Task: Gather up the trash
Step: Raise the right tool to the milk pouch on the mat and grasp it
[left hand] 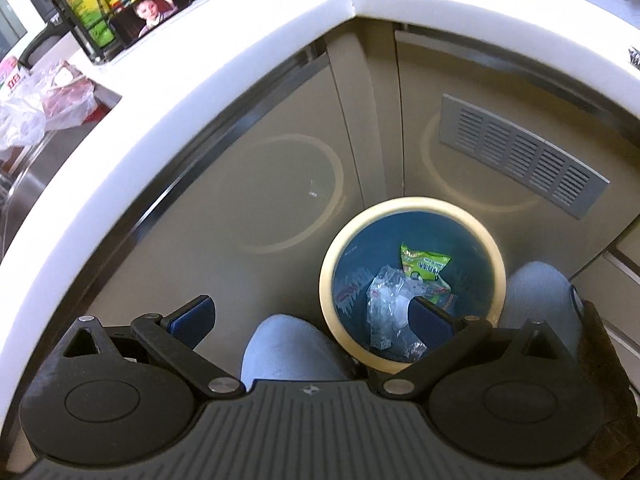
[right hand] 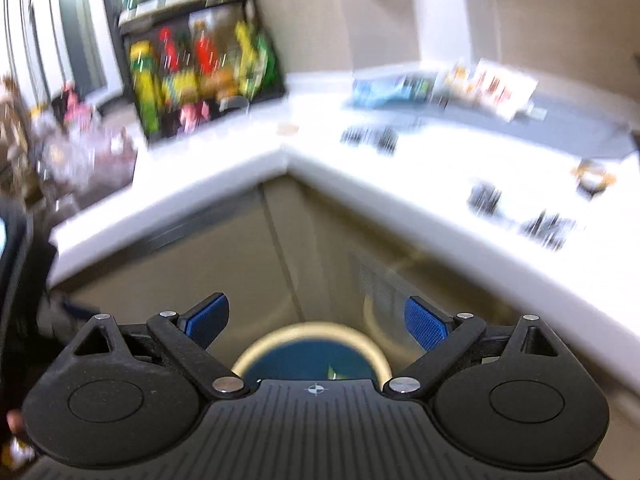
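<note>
A round bin [left hand: 412, 205] with a cream rim and blue liner stands on the floor in the cabinet corner. Inside lie a green snack wrapper [left hand: 425, 264] and crumpled clear plastic [left hand: 386, 300]. My left gripper [left hand: 310, 318] hangs open above the bin's left side, empty, its right finger [left hand: 430, 322] over the bin's mouth. In the right wrist view, which is blurred, the bin [right hand: 312, 334] shows just below my open, empty right gripper [right hand: 316, 320]. Small dark scraps [right hand: 370, 136] and other wrappers [right hand: 486, 196] lie on the white counter [right hand: 360, 176].
The person's knees in light jeans [left hand: 286, 348] flank the bin. A black rack of bottles [left hand: 120, 4] stands on the counter corner, with plastic bags [left hand: 48, 100] to its left. A grey vent [left hand: 520, 156] sits on the right cabinet door. Packets [right hand: 440, 88] lie at the counter's back.
</note>
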Demonstrator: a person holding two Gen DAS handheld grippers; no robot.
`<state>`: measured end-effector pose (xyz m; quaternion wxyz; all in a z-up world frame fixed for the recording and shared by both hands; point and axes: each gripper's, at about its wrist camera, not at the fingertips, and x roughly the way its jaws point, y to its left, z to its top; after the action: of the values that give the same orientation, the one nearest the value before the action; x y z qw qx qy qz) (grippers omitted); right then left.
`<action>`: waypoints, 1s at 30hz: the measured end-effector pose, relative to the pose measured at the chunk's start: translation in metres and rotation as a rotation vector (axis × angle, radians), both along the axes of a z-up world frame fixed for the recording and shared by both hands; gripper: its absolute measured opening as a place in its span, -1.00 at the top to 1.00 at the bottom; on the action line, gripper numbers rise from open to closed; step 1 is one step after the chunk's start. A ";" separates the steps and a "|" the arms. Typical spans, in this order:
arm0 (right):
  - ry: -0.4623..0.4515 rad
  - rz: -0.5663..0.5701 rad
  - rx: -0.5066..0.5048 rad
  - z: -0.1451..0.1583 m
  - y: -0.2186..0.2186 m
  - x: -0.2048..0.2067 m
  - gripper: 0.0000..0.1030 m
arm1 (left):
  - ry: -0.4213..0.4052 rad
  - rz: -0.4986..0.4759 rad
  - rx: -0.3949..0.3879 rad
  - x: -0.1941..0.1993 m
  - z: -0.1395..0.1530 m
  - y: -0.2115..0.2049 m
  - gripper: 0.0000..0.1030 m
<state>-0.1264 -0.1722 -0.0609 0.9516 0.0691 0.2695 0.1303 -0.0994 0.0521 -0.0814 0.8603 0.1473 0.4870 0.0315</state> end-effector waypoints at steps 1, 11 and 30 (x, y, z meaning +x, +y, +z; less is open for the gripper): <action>-0.032 -0.014 0.008 0.008 -0.007 0.002 -0.91 | -0.009 -0.004 -0.001 0.000 0.003 -0.001 -0.99; -0.206 -0.223 0.028 0.050 -0.072 0.077 -0.97 | -0.061 0.008 -0.060 0.010 0.034 0.000 -0.99; 0.012 -0.679 0.195 -0.019 -0.196 0.317 -0.99 | -0.071 0.058 -0.111 0.034 0.037 0.015 -0.99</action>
<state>0.1908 -0.3679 -0.0795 0.9280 0.2460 0.2232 -0.1689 -0.0651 0.0667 -0.0444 0.8826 0.0841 0.4612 0.0347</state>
